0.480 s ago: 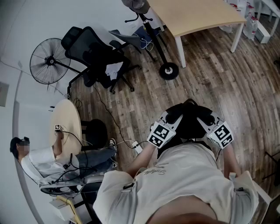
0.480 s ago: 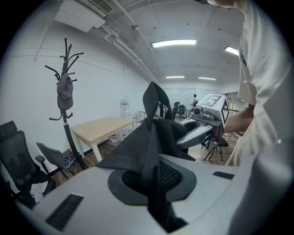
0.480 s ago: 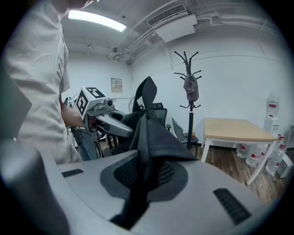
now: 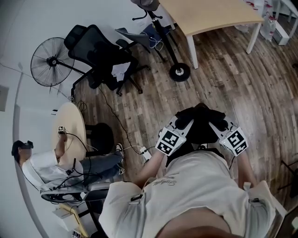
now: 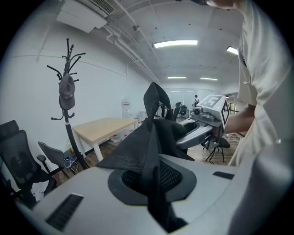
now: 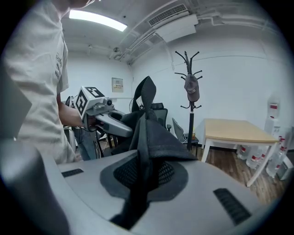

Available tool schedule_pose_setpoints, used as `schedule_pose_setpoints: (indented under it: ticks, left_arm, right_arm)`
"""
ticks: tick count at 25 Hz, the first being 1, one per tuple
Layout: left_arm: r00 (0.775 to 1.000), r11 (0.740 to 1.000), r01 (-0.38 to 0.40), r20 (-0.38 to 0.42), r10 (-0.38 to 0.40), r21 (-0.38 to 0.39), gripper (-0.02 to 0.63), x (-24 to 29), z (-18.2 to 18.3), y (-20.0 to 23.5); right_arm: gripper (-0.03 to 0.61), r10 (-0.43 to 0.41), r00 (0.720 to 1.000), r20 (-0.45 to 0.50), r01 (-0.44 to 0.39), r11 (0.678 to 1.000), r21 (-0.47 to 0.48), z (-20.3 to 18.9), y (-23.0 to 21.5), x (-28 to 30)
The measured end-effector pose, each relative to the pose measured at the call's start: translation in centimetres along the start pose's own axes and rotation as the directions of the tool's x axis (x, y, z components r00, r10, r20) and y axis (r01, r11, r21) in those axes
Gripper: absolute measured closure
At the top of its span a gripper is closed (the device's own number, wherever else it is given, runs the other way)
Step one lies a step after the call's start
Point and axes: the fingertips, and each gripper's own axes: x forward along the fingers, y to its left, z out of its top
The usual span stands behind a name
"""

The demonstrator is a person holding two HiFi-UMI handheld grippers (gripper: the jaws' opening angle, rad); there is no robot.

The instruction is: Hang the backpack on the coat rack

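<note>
In the head view the black backpack [image 4: 201, 122] hangs in front of the person, above the wooden floor, held between both grippers. My left gripper [image 4: 182, 122] is shut on its fabric at the left side, and the cloth runs up from between the jaws [image 5: 154, 151]. My right gripper [image 4: 218, 122] is shut on the backpack's [image 6: 148, 124] right side. A carry loop stands up on top [image 5: 153, 98]. The black coat rack [image 5: 69, 124] stands some way off by the wall with a grey cap [image 5: 66, 91] on it. The right gripper view also shows the coat rack [image 6: 190, 119].
A light wooden table [image 4: 209, 14] stands right of the rack's round base [image 4: 179, 73]. A black office chair [image 4: 100, 56] and a floor fan [image 4: 50, 61] are at the left. A seated person [image 4: 60, 172] is by a small round table [image 4: 72, 132]. A cable crosses the floor [image 4: 116, 121].
Both grippers keep the backpack in the same place before the person. The room has slid only slightly in the head view.
</note>
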Motion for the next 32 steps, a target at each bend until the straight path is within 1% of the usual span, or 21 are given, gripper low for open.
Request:
schedule_pose_setpoints:
  ticks: [3,7,12,18,21,26,32]
  left_arm:
    - [1.000,1.000,-0.006,-0.001,0.006,0.005,0.569,0.0,0.2,0.2]
    - [1.000,1.000,-0.002,-0.012,0.002,-0.008,0.569,0.3,0.1,0.5]
    - [0.999,0.999,0.020,-0.031,-0.021,-0.029,0.569,1.5,-0.2,2.4]
    - [0.996,0.996,0.074,-0.038,-0.076,-0.045,0.569,3.2,-0.1,6.3]
    - [0.995,0.995,0.092,-0.026,-0.093,-0.045,0.569,4.3,0.7,8.6]
    - [0.994,0.993,0.107,0.019,-0.106,-0.045,0.570,5.4,2.1,13.4]
    - [0.993,0.995,0.099,0.072,-0.098,-0.012,0.569,6.4,4.6,20.3]
  right_arm:
    - [0.551,0.005,1.000,0.003,-0.005,1.000,0.008,0.2,-0.1,0.0]
    - [0.549,0.012,1.000,-0.002,-0.012,1.000,0.026,0.1,-0.4,0.4]
    - [0.549,0.010,1.000,-0.023,-0.008,0.998,0.059,-0.2,-2.0,2.0]
    - [0.549,-0.010,0.997,-0.074,0.017,0.996,0.093,0.6,-4.5,5.0]
    - [0.549,-0.015,0.996,-0.093,0.024,0.995,0.101,1.5,-6.4,6.4]
    - [0.549,-0.022,0.993,-0.112,0.030,0.997,0.072,4.0,-9.8,9.7]
    - [0.549,-0.045,0.993,-0.110,0.048,0.998,0.026,7.9,-13.9,14.4]
